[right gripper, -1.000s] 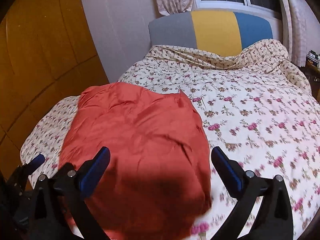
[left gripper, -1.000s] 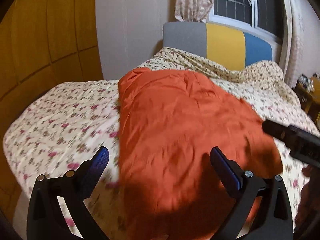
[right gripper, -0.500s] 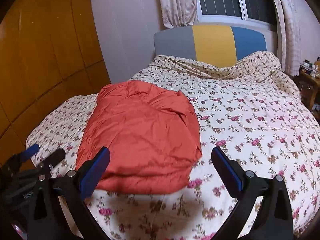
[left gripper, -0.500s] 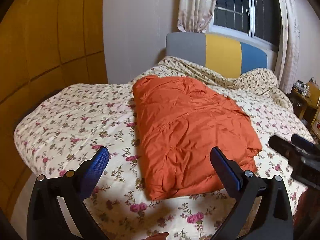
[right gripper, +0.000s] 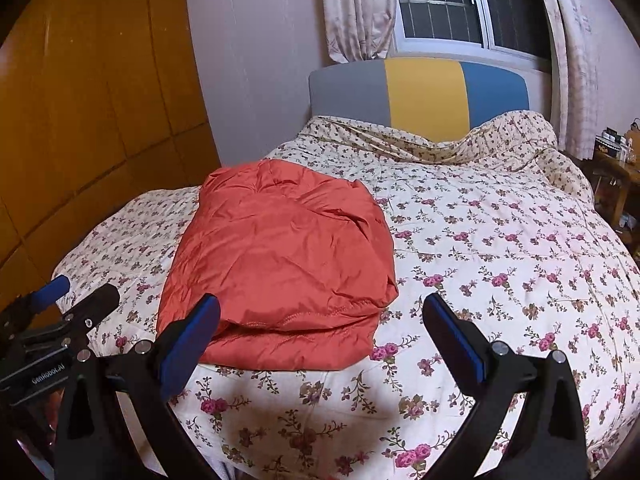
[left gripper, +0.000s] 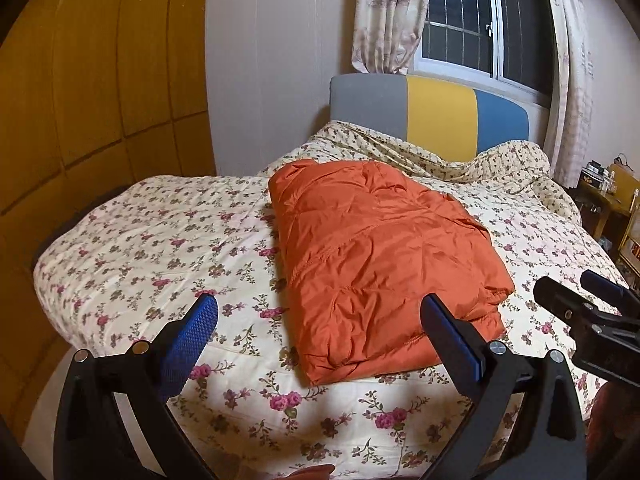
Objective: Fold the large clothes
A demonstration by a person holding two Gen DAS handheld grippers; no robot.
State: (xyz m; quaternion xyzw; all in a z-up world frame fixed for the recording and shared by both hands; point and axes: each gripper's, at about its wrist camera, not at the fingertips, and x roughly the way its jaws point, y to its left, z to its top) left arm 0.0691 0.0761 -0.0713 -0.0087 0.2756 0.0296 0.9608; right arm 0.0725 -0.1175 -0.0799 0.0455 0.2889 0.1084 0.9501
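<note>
Right wrist view reads "GenRobot.AI" on the left gripper (right gripper: 86,296); both it and the right gripper (right gripper: 320,336) gape wide, empty, short of the folded orange jacket (right gripper: 280,264) on the floral bedspread (right gripper: 500,248).

Bare floral bedspread (right gripper: 500,248) lies open right of the folded orange jacket (right gripper: 280,256); the headboard (right gripper: 420,92) and wooden wardrobe (right gripper: 80,100) bound the far and left sides.

Folded orange jacket (left gripper: 380,264) on floral bedspread (left gripper: 160,256); left gripper (left gripper: 318,326) spread, empty.
</note>
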